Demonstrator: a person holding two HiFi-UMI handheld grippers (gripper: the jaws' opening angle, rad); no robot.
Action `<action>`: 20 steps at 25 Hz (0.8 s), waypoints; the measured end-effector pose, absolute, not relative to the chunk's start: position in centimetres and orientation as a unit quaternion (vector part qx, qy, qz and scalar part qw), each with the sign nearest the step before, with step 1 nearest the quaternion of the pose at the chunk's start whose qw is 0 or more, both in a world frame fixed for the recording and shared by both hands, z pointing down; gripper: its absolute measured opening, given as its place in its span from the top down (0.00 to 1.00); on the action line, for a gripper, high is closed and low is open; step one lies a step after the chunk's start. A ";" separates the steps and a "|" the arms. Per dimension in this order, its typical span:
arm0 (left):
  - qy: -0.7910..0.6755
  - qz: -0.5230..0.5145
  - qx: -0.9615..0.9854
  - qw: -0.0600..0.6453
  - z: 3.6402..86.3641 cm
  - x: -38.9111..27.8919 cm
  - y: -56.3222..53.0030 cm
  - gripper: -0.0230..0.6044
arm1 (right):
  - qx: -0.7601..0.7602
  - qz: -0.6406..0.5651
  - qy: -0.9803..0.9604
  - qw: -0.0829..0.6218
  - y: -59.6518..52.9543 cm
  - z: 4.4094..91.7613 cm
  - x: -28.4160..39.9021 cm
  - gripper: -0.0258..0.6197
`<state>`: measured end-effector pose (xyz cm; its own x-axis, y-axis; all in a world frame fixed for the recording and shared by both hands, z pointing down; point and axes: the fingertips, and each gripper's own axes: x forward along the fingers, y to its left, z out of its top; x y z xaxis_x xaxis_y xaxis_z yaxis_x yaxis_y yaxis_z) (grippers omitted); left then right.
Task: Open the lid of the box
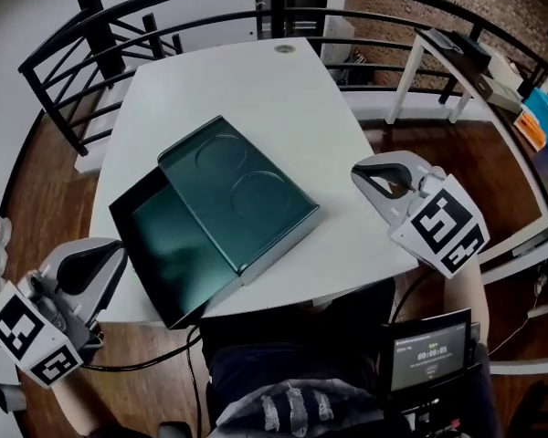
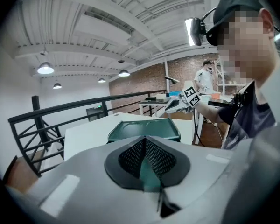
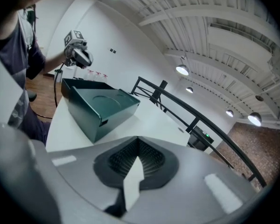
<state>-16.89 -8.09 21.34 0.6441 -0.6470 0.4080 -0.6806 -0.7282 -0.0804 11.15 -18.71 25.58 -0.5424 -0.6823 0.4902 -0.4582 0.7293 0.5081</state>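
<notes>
Jaws on both the left gripper (image 1: 108,257) and right gripper (image 1: 367,177) are pressed together and empty, either side of the green box (image 1: 160,254) on the white counter (image 1: 283,99), its lid (image 1: 242,194) lying askew, half uncovering it.

One box (image 1: 155,249), one lid (image 1: 242,194), two grippers (image 1: 117,255) (image 1: 360,175)

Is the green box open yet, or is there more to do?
Mostly done: the lid lies crooked across one side of the box, so the dark inside shows. Nothing is in hand: the left hand-held gripper and the right hand-held gripper are both off the box, jaws together and empty. What's left, probably: moving the lid fully clear, if it needs to come right off.
</notes>
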 end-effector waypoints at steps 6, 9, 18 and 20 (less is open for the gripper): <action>-0.304 0.252 0.919 -0.015 21.0 -10.6 -12.3 0.94 | 0.313 -0.178 -0.859 0.364 -18.4 25.2 10.0 0.96; -0.293 0.262 0.919 -0.024 21.3 -9.5 -13.1 0.94 | 0.311 -0.180 -0.859 0.365 -18.3 25.1 9.8 0.96; -0.286 0.277 0.917 -0.022 22.6 -9.1 -13.6 0.94 | 0.310 -0.178 -0.853 0.382 -18.1 25.7 10.3 0.96; -0.284 0.279 0.917 -0.019 23.0 -9.1 -13.6 0.94 | 0.308 -0.178 -0.852 0.385 -18.1 25.8 10.3 0.96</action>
<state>-9.06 -13.64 22.95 0.6828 -0.5317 0.5011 -0.5100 -0.8380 -0.1942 10.26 -18.11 25.78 -0.5141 -0.6617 0.5457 -0.3878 0.7468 0.5403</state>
